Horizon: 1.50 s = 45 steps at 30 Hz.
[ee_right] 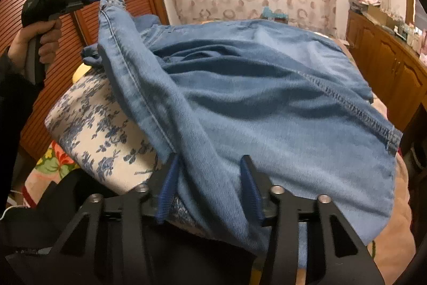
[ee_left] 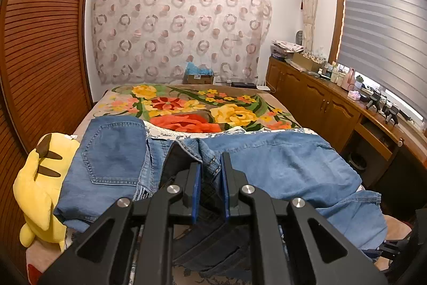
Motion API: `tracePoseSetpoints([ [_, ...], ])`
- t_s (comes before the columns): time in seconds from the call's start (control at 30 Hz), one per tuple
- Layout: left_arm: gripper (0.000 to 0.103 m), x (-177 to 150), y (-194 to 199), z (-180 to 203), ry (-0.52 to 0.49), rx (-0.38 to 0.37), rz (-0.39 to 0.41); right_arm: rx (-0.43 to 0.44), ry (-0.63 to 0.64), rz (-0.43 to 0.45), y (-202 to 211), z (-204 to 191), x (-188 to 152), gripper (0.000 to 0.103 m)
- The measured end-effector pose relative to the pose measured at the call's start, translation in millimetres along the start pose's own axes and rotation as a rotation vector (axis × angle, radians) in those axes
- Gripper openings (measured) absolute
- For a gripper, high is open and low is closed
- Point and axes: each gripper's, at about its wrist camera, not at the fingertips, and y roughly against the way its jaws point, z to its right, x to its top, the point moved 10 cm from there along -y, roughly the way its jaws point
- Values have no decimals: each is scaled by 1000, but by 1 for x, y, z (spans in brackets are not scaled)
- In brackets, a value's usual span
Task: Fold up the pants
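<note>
Leftmost, a yellow plush toy [ee_left: 40,183] lies on the bed [ee_left: 186,106] beside the blue jeans [ee_left: 280,164], which sprawl across a blue-flowered cushion [ee_right: 96,130]. Next, the left gripper [ee_left: 210,172] is clenched on a denim edge, lifting it. Further right, the right gripper [ee_right: 208,178] straddles a fold of jeans; whether its pads press cannot be told.

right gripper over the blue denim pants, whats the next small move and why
Probably close the right gripper fully on the blue denim pants: a fold of leg fabric sits between its jaws, not visibly pinched. The left gripper already clamps the other end raised, so a second grip lets both hands fold.
</note>
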Motion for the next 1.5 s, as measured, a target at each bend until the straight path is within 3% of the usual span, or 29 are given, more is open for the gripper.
tracePoseSetpoints([
  [0.03,10,1,1,0,2,-2,2,1,0,-1,0,0,-1,37],
  [0.1,10,2,3,-1,6,-4,9,4,4,-2,1,0,-2,19],
  [0.2,10,5,8,-6,10,-1,21,-4,21,4,3,-1,2,5],
  [0.7,11,26,17,-29,54,-22,72,-132,103,161,32,34,102,2],
  [1.0,11,49,4,-50,71,-6,98,-229,262,239,48,38,184,2],
  [1.27,12,51,-44,-82,100,36,41,-290,365,229,-7,46,251,2],
  [1.5,14,48,-89,-98,103,44,-15,-294,386,198,-68,59,284,2],
])
